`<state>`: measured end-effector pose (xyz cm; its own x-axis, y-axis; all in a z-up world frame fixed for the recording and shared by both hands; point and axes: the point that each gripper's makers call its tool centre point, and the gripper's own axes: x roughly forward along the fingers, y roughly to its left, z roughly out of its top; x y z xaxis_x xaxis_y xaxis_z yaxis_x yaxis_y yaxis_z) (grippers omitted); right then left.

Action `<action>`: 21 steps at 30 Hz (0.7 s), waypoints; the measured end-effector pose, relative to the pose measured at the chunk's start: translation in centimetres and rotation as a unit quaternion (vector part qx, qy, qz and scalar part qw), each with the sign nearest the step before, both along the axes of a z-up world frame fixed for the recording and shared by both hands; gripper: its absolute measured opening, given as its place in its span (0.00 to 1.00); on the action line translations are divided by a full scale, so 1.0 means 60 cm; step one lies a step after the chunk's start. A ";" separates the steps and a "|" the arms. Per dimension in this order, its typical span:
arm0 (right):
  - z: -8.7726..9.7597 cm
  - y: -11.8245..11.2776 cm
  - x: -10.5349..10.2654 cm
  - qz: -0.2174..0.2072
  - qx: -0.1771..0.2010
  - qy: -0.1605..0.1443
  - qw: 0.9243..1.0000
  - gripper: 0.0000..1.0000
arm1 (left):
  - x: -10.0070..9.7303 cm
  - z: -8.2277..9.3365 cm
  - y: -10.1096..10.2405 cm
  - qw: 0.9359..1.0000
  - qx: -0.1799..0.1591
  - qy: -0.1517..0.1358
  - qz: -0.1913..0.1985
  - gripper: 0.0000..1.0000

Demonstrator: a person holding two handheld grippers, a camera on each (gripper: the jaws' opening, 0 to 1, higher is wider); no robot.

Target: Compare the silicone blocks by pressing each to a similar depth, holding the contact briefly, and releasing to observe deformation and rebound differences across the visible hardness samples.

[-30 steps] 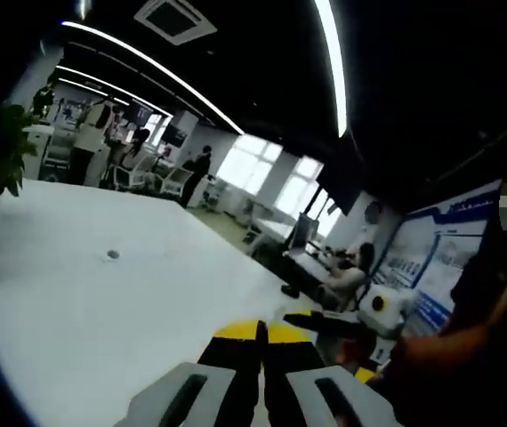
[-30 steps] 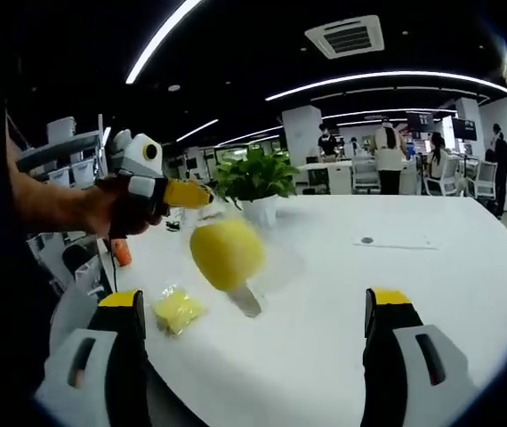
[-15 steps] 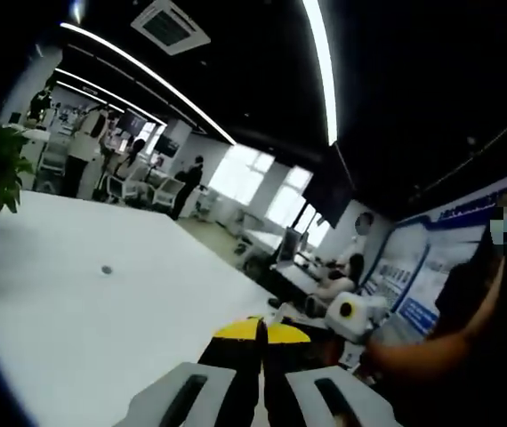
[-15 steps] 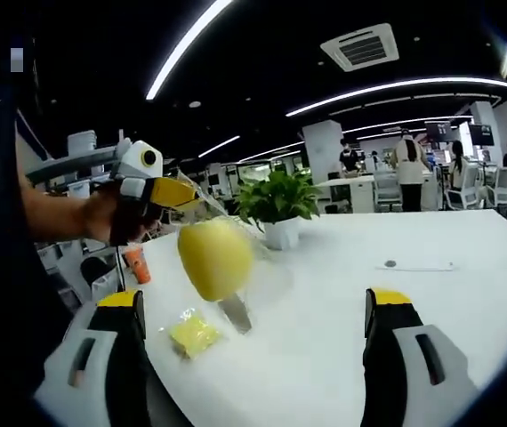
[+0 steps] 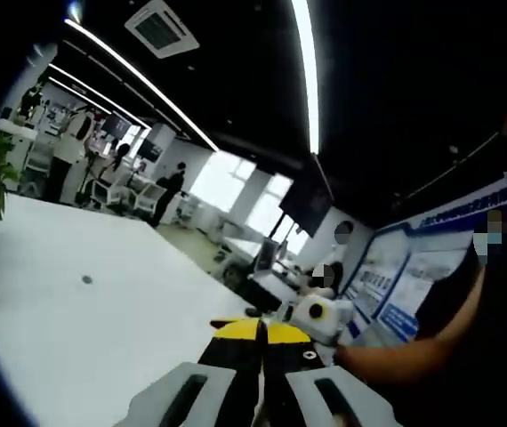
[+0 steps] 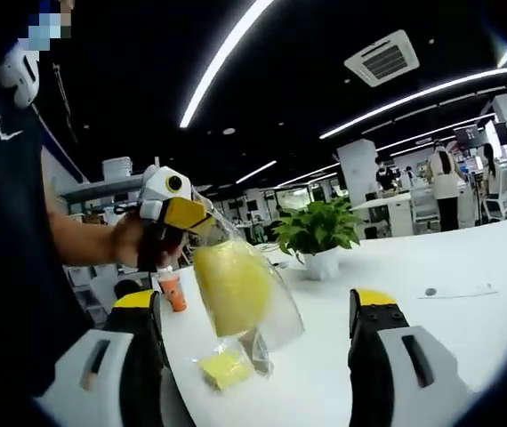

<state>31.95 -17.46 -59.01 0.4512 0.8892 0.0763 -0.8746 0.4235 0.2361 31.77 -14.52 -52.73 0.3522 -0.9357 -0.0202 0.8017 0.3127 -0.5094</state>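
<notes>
In the right gripper view, a person's hand holds my left gripper (image 6: 191, 216) up at the left, shut on the top of a clear plastic bag (image 6: 271, 307). A yellow silicone block (image 6: 229, 286) hangs inside the bag above the white table (image 6: 396, 267). A smaller yellow block (image 6: 225, 366) in clear wrap lies on the table beneath it. My right gripper (image 6: 258, 307) stands open, its jaws wide apart on either side of the hanging bag and short of it. In the left gripper view, my left gripper (image 5: 261, 332) has its yellow tips pressed together, and the right gripper (image 5: 317, 314) shows just beyond them.
A potted plant (image 6: 316, 238) in a white pot stands on the table behind the bag, and an orange cup (image 6: 174, 290) sits at the left. A small dark dot (image 5: 87, 279) marks the white table (image 5: 76, 329). People and desks fill the office behind.
The left gripper has lifted the bagged yellow block higher off the table. The block has swung upright in the bag. Both views have tilted upward; the right gripper has stayed open.
</notes>
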 end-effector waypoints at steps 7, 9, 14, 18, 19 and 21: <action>0.000 0.019 -0.011 0.025 0.021 0.007 0.999 0.63 | -0.011 0.009 -0.013 1.000 -0.013 0.005 -0.008 0.00; 0.003 0.021 -0.015 0.032 0.026 0.007 0.999 0.56 | -0.013 0.011 -0.014 1.000 -0.017 0.006 -0.010 0.00; 0.018 0.016 -0.015 0.032 0.056 0.007 0.998 0.42 | -0.014 0.013 -0.016 1.000 -0.025 0.013 -0.013 0.00; 0.022 0.021 -0.016 0.037 0.066 0.010 0.997 0.39 | -0.015 0.017 -0.019 0.999 -0.030 0.011 -0.014 0.00; 0.025 0.022 -0.016 0.040 0.069 0.009 0.997 0.37 | -0.015 0.018 -0.019 0.999 -0.031 0.010 -0.013 0.00; 0.030 0.022 -0.016 0.043 0.072 0.008 0.996 0.34 | -0.014 0.019 -0.019 0.999 -0.033 0.011 -0.012 0.00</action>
<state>31.00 -16.16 -57.23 0.3767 0.9045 0.1998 -0.9017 0.3087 0.3027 30.95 -15.63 -51.58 0.3296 -0.9435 0.0336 0.7966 0.2588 -0.5463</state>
